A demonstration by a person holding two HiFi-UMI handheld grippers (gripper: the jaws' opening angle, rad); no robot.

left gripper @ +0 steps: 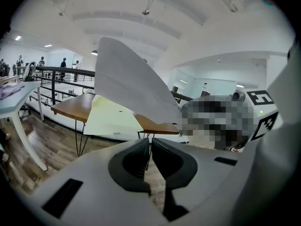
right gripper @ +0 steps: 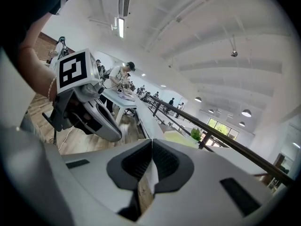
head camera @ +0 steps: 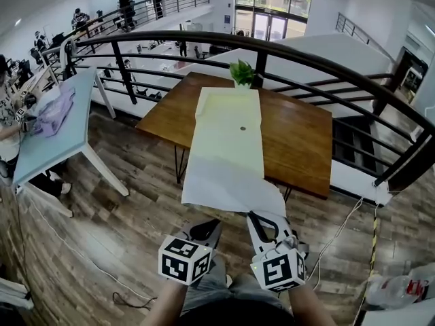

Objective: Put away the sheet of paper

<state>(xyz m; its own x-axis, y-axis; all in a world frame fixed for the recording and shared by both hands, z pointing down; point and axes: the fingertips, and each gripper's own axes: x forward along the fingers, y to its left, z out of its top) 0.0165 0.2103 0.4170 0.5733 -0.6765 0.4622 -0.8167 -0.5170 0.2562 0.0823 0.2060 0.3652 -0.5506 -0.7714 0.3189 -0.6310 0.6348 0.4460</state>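
Right hand-held gripper (head camera: 260, 217), nearest, pinches the near corner of the paper (head camera: 228, 141). Left hand-held gripper (head camera: 206, 231) is pressed together, empty. Paper's far part lies on the desk (head camera: 302, 138), its near part raised. Grasp made; putting away not yet done.

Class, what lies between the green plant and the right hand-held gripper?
The sheet of paper: in the head view it runs from the plant across the wooden table to the right hand-held gripper, which is shut on its near corner.
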